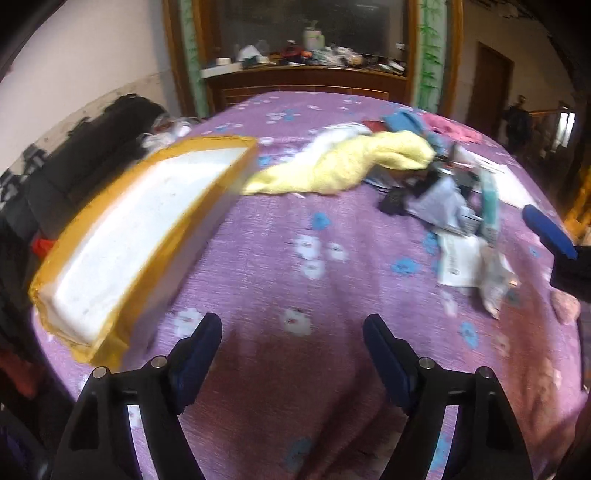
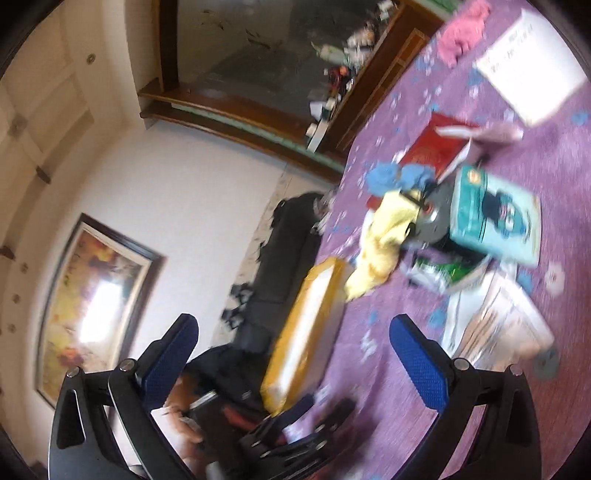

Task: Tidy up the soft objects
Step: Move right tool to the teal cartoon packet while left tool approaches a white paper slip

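A yellow towel lies crumpled mid-bed on the purple flowered bedspread; it also shows in the right wrist view. A blue cloth and a pink cloth lie beyond it; they show in the right wrist view as the blue cloth and pink cloth. A white foam box taped in yellow sits at the left. My left gripper is open and empty above the bedspread. My right gripper is open and empty, tilted, its blue fingertip at the right edge.
A pile of packets, a teal box, a red book and papers clutters the right of the bed. A black bag lies along the left wall. A wooden cabinet stands behind the bed.
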`<state>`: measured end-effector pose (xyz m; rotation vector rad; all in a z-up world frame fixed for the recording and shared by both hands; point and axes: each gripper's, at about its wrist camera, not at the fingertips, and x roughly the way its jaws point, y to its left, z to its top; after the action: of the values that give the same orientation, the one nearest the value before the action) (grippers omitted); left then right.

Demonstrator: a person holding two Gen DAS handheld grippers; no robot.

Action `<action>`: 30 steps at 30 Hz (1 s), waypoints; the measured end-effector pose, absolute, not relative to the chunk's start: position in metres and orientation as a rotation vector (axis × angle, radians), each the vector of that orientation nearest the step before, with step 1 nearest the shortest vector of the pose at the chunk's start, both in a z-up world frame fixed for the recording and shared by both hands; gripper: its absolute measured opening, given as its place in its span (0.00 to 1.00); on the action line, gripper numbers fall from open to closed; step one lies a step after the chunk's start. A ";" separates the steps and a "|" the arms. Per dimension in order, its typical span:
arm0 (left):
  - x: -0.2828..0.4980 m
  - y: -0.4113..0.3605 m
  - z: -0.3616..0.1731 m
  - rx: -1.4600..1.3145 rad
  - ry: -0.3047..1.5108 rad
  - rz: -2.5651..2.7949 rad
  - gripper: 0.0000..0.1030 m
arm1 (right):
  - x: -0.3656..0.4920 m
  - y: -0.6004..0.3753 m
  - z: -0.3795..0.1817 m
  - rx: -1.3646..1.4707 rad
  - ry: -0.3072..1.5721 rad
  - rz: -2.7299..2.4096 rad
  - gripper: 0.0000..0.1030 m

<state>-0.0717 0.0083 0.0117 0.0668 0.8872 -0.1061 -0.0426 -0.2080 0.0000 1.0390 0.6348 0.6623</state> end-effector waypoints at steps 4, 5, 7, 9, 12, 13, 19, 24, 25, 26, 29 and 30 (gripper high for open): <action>-0.080 -0.013 0.023 0.084 0.893 -0.227 0.79 | -0.040 -0.211 0.021 0.683 0.789 0.353 1.00; -0.080 -0.018 0.023 0.081 0.899 -0.248 0.79 | -0.036 -0.213 0.026 0.580 0.812 0.233 1.00; -0.082 -0.029 0.022 0.081 0.924 -0.278 0.79 | -0.027 -0.217 0.032 0.496 0.792 0.173 1.00; -0.086 -0.045 0.018 0.131 0.937 -0.313 0.79 | -0.013 -0.227 0.035 0.483 0.780 0.129 1.00; -0.088 -0.059 0.017 0.216 0.928 -0.302 0.78 | 0.009 -0.242 0.024 0.513 0.789 0.041 1.00; -0.087 -0.063 0.018 0.225 0.925 -0.294 0.77 | 0.017 -0.244 0.019 0.508 0.789 0.020 1.00; -0.060 -0.071 0.013 0.205 1.008 -0.300 0.58 | 0.013 -0.236 -0.011 0.397 0.827 -0.006 0.94; -0.045 -0.091 0.010 0.217 0.996 -0.340 0.57 | 0.002 -0.247 -0.001 0.444 0.764 0.039 0.94; -0.043 -0.095 0.009 0.227 0.992 -0.342 0.57 | 0.002 -0.249 -0.002 0.464 0.768 0.057 0.94; -0.040 -0.099 0.008 0.226 0.995 -0.346 0.57 | 0.001 -0.247 -0.001 0.467 0.775 0.060 0.93; -0.034 -0.105 0.003 0.203 1.013 -0.358 0.57 | 0.003 -0.245 -0.001 0.473 0.797 0.076 0.85; -0.034 -0.107 0.002 0.203 1.010 -0.354 0.57 | 0.005 -0.243 -0.002 0.468 0.804 0.081 0.84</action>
<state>-0.0340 -0.1067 0.0017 0.2027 1.0105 -0.3543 0.0047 -0.2430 -0.0022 0.4676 0.8039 0.0806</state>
